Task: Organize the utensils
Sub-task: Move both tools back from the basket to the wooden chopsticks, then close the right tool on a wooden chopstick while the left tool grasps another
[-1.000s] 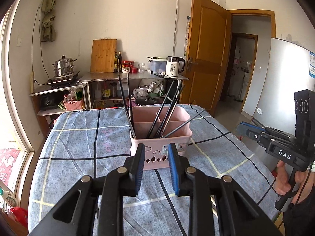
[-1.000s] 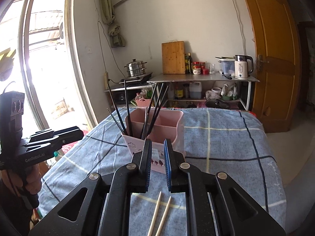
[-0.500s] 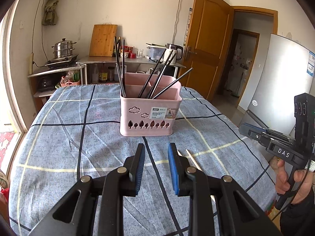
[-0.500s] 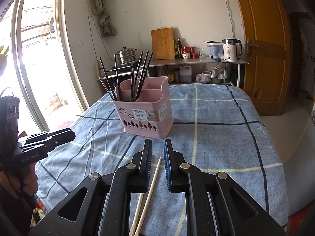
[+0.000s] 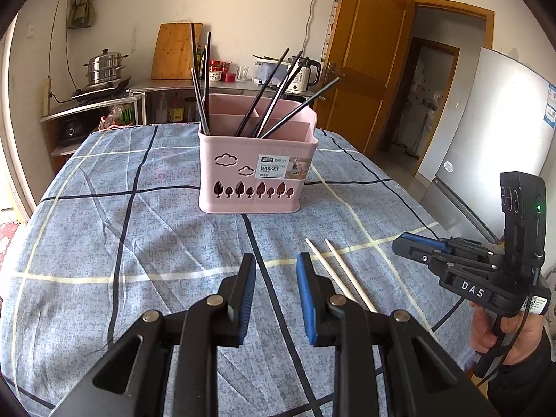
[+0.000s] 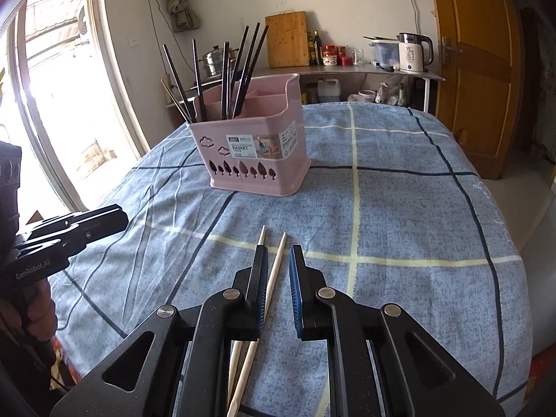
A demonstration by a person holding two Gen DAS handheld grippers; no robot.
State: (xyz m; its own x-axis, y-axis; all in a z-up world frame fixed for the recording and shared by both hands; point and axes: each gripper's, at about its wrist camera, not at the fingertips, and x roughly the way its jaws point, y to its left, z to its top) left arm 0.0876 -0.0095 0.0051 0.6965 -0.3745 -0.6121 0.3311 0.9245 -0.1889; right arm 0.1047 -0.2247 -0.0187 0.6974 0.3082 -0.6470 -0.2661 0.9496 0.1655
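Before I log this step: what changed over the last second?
Both grippers drew back from the pink basket, the right gripper lowering over the two light chopsticks on the tablecloth. Nothing was grasped or released. Basket, black chopsticks and open left gripper are unchanged.

Hovering parted black right gripper point(image 6: 278, 260) over two pale wooden chopsticks point(image 6: 274, 271) | standing beyond: pink plastic basket point(image 6: 257, 146) holding black chopsticks point(image 6: 243, 69)

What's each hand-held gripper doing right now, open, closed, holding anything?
Left hand-held gripper: open, holding nothing.
Right hand-held gripper: open, over the pale chopsticks, not gripping them.
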